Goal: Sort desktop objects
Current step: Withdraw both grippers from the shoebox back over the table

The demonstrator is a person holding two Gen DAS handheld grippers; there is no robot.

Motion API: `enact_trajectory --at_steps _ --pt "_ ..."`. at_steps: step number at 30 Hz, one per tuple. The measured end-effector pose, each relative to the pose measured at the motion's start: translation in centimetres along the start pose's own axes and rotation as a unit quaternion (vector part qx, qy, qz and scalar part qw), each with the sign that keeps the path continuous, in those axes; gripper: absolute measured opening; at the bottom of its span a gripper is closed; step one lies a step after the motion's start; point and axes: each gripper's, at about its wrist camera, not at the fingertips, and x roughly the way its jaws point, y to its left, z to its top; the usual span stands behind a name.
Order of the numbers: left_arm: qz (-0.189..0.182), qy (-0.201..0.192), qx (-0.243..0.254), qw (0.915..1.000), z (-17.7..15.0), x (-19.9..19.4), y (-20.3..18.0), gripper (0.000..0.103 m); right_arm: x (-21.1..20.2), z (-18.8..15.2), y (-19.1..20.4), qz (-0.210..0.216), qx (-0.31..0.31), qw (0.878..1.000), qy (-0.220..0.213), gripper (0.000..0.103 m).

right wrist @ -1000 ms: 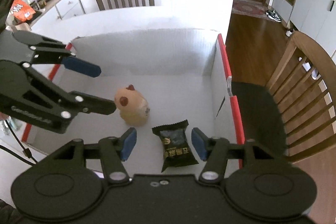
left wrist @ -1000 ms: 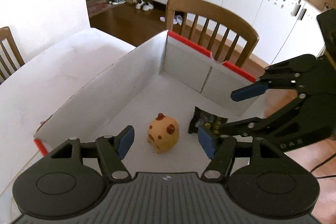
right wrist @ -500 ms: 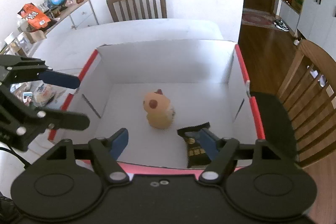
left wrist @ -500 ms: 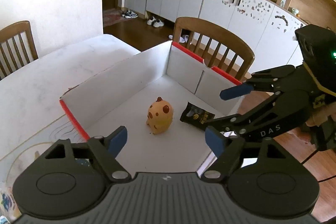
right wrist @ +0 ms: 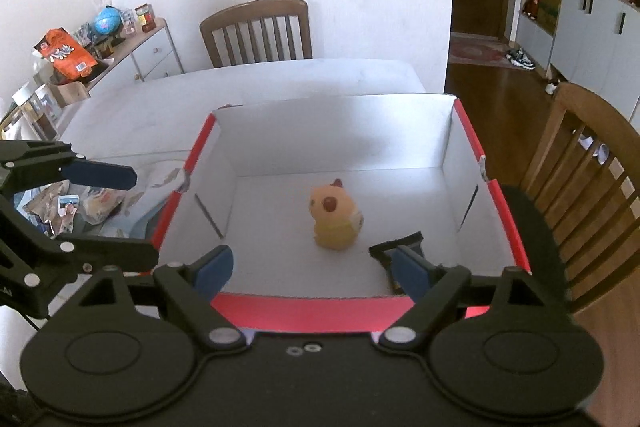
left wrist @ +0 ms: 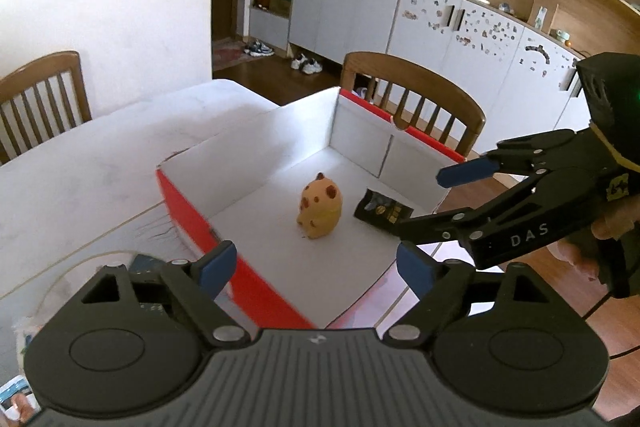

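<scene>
1. Red-edged white cardboard formed the box (left wrist: 280, 163) that we saw ahead of our left claw (left wrist: 316, 267) in the left wrist view. Its jaws were released and still widening, with nothing between the blue pads (left wrist: 216, 263). A yellow spotted toy animal (left wrist: 320, 209) stood upright on the box floor, beyond the fingertips and roughly centred between them. Just to its right lay a dark snack packet (left wrist: 380, 211), flat and apart from the toy. Our right claw (left wrist: 420, 203) reached in from the right, above the box's near corner, also spread wide and gripping nothing; part of a hand (left wrist: 612, 223) showed behind it. A wooden chair (left wrist: 416, 87) stood past the far wall of the box.

2. In the right wrist view we looked over the near red rim of the box (right wrist: 312, 307) from behind our right claw (right wrist: 308, 269). Its jaws were released and widening, empty. The toy animal (right wrist: 336, 223) stood ahead, slightly right of centre. The snack packet (right wrist: 396, 243) lay just beyond the right fingertip, partly hidden by it; we could not tell whether they touched. Our left claw (right wrist: 120, 215) hung off to the left, outside the box, above a clutter of small packets (right wrist: 80, 207) on the table (right wrist: 160, 95).
</scene>
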Motion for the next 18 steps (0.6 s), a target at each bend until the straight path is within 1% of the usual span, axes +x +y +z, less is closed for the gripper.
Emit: enact_trajectory --at_steps 1,3,8,18 --pt "0.001 -0.003 -0.002 1.0 -0.3 -0.3 0.3 0.097 -0.1 -0.1 0.5 -0.002 0.001 1.0 -0.001 0.087" --pt "0.006 -0.013 -0.005 0.9999 -1.0 -1.2 1.0 0.101 -0.2 -0.2 1.4 -0.005 0.004 1.0 -0.004 0.087" --pt "0.016 -0.023 -0.007 0.9996 -2.6 -3.5 2.7 0.101 -0.3 -0.5 4.1 -0.008 0.012 1.0 -0.009 0.087" --pt "0.042 -0.037 -0.017 0.9983 -5.8 -8.3 7.2 0.101 0.5 -0.5 10.6 0.001 0.009 1.0 -0.012 0.087"
